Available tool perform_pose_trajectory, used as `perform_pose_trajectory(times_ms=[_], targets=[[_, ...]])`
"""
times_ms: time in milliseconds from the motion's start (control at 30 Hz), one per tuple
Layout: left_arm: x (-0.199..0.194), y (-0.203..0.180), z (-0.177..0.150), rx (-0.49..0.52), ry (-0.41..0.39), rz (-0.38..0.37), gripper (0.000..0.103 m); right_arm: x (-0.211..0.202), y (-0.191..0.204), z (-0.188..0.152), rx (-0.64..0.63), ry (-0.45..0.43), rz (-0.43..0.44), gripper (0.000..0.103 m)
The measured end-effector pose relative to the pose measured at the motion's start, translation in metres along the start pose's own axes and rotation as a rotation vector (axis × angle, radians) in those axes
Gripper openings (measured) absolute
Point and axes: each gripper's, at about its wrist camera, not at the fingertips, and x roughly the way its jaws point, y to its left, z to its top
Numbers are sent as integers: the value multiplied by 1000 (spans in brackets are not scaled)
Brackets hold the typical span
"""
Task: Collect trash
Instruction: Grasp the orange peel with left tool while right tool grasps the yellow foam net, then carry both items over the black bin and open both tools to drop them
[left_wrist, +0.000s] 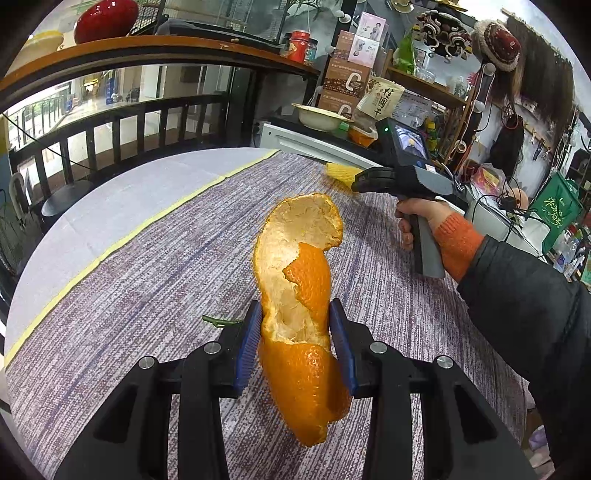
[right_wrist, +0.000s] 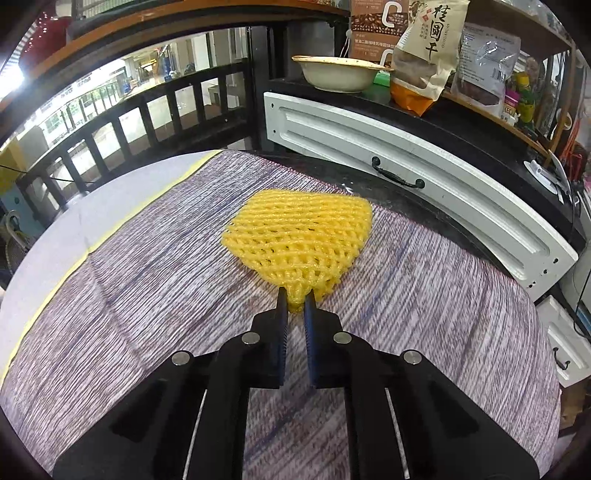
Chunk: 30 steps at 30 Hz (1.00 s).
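One orange peel (left_wrist: 299, 295), one yellow foam net (right_wrist: 301, 240), two grippers.

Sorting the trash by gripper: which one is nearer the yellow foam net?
Right. The right gripper pinches the yellow foam net at its near corner; the left gripper holds the orange peel, well short of it.

Long curled orange peel (left_wrist: 297, 295), pale pith facing the camera, bright rind below, standing upright off the striped cloth, pinched at mid-length, top leaning toward 12 o'clock, yellow foam fruit net (right_wrist: 301, 240), flattened, fan-shaped, lying on the cloth, its narrow end at 6 o'clock pinched
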Motion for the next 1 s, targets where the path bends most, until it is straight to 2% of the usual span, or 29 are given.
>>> perform_pose_trajectory(times_ms=[200,400,700,867,1000], targets=[[-1,-2,-6,0,7,-14,37,-54,4,-30,-73,-61,29,9],[-5,-11,-14,8,11,-26,37,-101,-2,-73,-88,-74,72,9],[-20,-37,-34,43,13,-66,37,-178,-16,-151,-87,-134,42,9],[-29,-62,-49,83,18,-117,37,-223,-30,-199,-49,-165,31,9],[-36,-86,-61,115,19,-165,37,-257,-41,-239,-32,-204,-20,9]])
